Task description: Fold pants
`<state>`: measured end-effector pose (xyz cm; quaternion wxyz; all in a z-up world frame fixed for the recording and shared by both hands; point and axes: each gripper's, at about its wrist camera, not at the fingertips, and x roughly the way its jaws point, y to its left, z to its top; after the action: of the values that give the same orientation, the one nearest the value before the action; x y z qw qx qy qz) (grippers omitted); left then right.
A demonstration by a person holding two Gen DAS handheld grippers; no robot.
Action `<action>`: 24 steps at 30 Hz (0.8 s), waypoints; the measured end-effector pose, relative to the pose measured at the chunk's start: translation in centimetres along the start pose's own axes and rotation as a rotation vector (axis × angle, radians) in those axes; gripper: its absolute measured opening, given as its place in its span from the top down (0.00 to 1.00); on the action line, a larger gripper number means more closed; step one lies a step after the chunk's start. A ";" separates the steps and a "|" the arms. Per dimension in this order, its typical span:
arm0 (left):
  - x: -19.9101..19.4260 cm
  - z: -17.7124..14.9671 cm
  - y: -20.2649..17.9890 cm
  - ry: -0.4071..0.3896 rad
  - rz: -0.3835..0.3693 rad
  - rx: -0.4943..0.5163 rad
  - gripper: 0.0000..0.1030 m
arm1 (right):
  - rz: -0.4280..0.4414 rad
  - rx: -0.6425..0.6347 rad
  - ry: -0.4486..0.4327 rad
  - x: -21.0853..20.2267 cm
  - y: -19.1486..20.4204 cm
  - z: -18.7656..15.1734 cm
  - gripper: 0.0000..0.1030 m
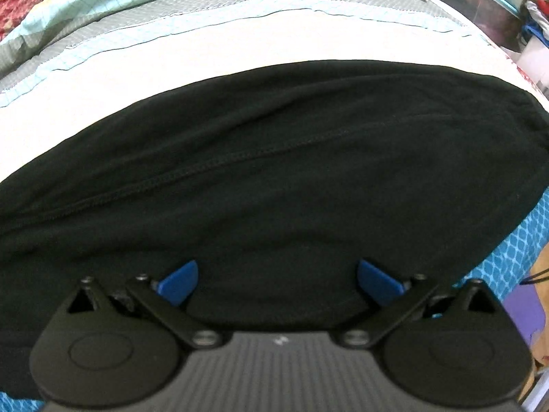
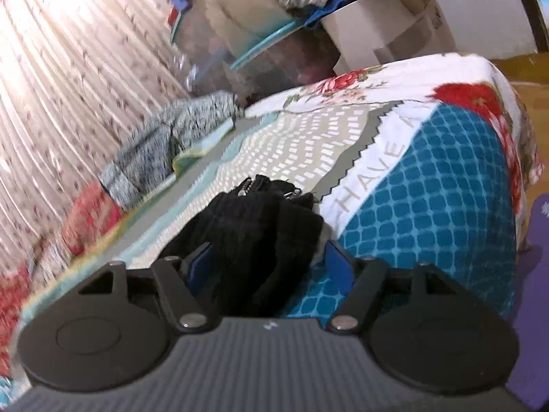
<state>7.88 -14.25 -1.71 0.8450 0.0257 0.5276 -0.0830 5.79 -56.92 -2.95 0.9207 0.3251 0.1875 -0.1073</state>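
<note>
Black pants (image 1: 274,171) lie spread flat across the bed, filling most of the left wrist view, with a stitched seam running across them. My left gripper (image 1: 277,281) is open just above the near edge of the cloth, its blue fingertips (image 1: 180,283) wide apart and holding nothing. In the right wrist view a bunched end of the pants (image 2: 260,233), with a zipper showing at the far side, lies between the blue pads (image 2: 338,264) of my right gripper (image 2: 269,262), which stands open around it.
The bed carries a patterned sheet (image 2: 429,189) with teal squares, red flowers and lettering. A grey-white garment (image 2: 164,144) lies at the far edge by a curtain (image 2: 68,68). Boxes with piled clothes (image 2: 308,0) stand beyond the bed. A purple mat (image 2: 538,274) is at right.
</note>
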 end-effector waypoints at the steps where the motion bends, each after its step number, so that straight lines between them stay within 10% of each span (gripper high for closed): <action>1: -0.2 0.0 0.1 0.005 -0.011 0.000 0.02 | -0.003 0.000 0.023 0.2 0.2 0.3 0.80; 3: -1.1 0.4 0.6 0.007 -0.042 -0.020 0.21 | 0.041 0.036 0.060 0.4 0.4 0.7 0.88; 7: -4.2 3.2 1.3 -0.050 -0.212 -0.105 0.23 | 0.147 -0.112 0.035 -1.4 4.9 0.5 0.89; 14: -7.6 10.3 -3.2 -0.123 -0.467 -0.060 0.00 | 0.306 -0.367 0.087 -3.7 13.3 -3.8 0.90; 20: -5.9 11.2 -8.9 -0.058 -0.432 0.107 0.00 | 0.321 -0.575 0.130 -4.3 16.8 -7.5 0.90; 24: -3.7 11.2 -8.9 0.028 -0.421 0.038 0.00 | 0.316 -0.747 0.109 -5.0 18.0 -9.9 0.90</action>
<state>14.78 -24.12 6.94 0.8011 -0.0681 0.5312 -0.2670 4.27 -36.43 2.02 0.9692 -0.0018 0.2101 0.1282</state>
